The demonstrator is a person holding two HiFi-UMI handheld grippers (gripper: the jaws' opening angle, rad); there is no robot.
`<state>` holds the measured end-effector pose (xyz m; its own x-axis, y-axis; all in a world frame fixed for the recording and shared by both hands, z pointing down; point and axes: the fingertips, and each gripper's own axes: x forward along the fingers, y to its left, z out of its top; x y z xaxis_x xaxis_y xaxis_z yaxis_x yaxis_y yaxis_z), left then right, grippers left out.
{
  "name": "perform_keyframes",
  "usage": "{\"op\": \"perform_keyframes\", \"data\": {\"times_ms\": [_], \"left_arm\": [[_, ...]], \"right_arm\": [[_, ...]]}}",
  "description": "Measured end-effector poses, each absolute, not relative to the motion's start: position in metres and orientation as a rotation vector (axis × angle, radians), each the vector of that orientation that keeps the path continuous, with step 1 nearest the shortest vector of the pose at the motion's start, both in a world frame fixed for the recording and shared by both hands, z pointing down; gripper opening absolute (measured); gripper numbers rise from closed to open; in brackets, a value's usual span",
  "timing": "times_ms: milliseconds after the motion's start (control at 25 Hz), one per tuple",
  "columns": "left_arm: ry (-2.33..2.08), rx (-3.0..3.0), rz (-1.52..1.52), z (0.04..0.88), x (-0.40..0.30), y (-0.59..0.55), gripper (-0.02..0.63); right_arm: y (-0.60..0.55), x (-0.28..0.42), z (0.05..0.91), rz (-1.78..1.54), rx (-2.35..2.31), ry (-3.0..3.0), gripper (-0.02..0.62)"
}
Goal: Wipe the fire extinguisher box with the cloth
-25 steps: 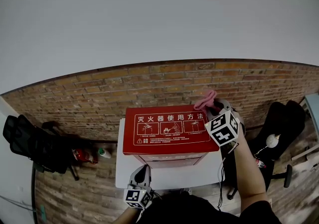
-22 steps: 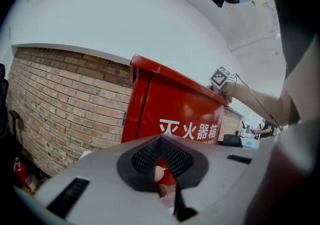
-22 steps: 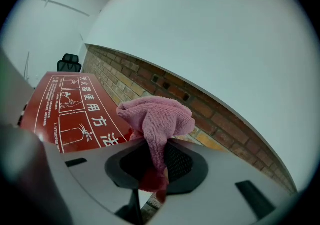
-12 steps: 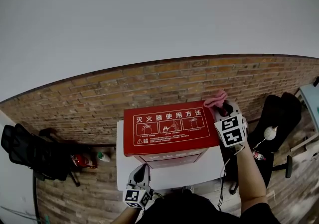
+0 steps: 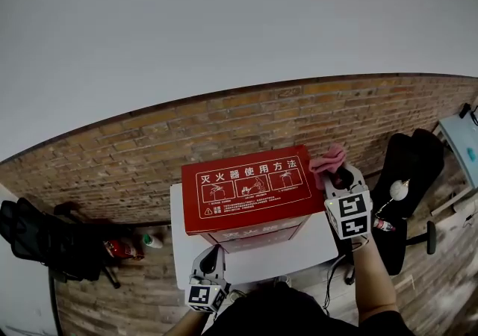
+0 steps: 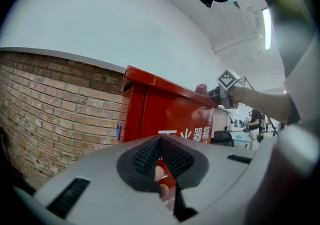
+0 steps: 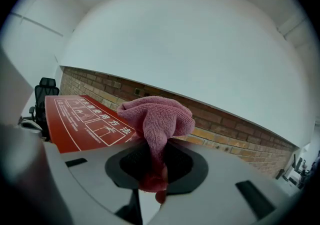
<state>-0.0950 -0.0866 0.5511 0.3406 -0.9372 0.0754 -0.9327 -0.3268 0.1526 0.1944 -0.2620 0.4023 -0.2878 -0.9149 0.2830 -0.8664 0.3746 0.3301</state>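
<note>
1. Since a second ago, the right gripper has carried the pink cloth rightward, off the far right corner of the fire extinguisher box. The left gripper has stayed low on the near side.
2. Left gripper: its own view shows the jaws closed together with nothing between them. It points at the red front of the box and hangs apart from it, above the near edge of the white table.
3. Fire extinguisher box: it stands on the white table against the brick wall. Its printed lid faces up, and the lid's long axis runs left to right.
4. Right gripper: the jaws are clamped on a fold of the cloth, and the loose bunch stands out beyond the tips. The cloth sits just beside the lid's far right corner; whether it touches the edge cannot be told.
5. The key relation: the whole lid lies to the left of the cloth, and the right gripper is by far the nearer one. A wiping pass would likely run leftward along the lid's long axis.
</note>
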Motion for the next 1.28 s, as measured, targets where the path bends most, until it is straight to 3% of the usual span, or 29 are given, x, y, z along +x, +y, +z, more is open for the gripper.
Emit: {"op": "perform_keyframes", "data": {"times_ms": [720,1280], "left_arm": [[-1.598,2.570,-0.083,0.518,-0.082,-0.084,0.017],[-1.538,2.649,-0.160,0.481,-0.068,-0.077,0.017]], "right_arm": [[-0.149,0.134,0.385,-0.142,1.506,-2.528,0.084],[-0.104,0.065,0.435,-0.020,1.222,-2.648,0.084]]}}
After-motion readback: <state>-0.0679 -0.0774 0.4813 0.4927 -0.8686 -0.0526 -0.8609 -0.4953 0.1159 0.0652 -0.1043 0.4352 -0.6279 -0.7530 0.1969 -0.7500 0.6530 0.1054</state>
